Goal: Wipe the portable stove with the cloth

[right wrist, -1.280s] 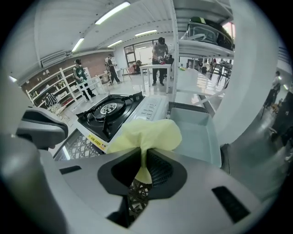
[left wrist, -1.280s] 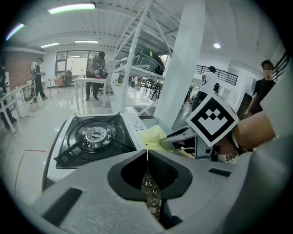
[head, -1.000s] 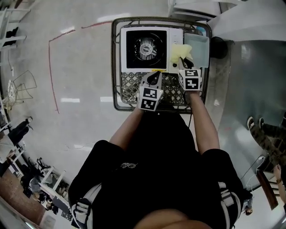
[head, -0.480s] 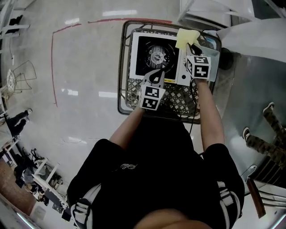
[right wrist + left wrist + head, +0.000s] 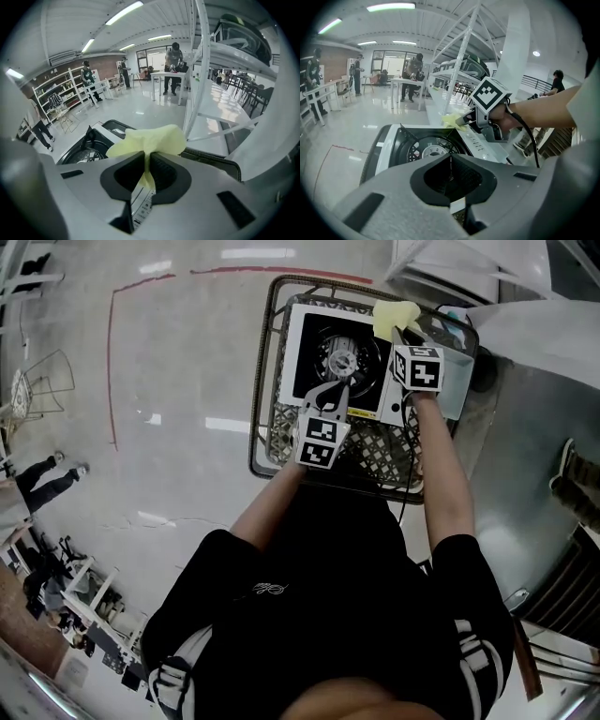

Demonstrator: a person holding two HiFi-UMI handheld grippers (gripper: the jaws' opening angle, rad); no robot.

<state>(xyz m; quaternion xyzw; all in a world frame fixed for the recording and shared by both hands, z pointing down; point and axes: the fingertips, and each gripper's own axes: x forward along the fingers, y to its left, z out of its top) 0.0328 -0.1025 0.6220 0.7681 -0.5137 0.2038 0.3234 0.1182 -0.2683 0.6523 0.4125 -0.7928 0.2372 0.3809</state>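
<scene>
Right gripper [image 5: 145,174] clamped on yellow cloth [image 5: 151,139], bunch over far-right corner of portable stove [image 5: 323,334]. Left gripper [image 5: 450,174] closed, empty, at front edge. You: lower until cloth presses flat, drag steady strokes; avoid snagging burner grate [image 5: 343,359].

Pale yellow cloth [image 5: 149,140], white stove [image 5: 339,357] (black burner well [image 5: 317,341]), dark-rimmed lattice basket [image 5: 370,454]
</scene>
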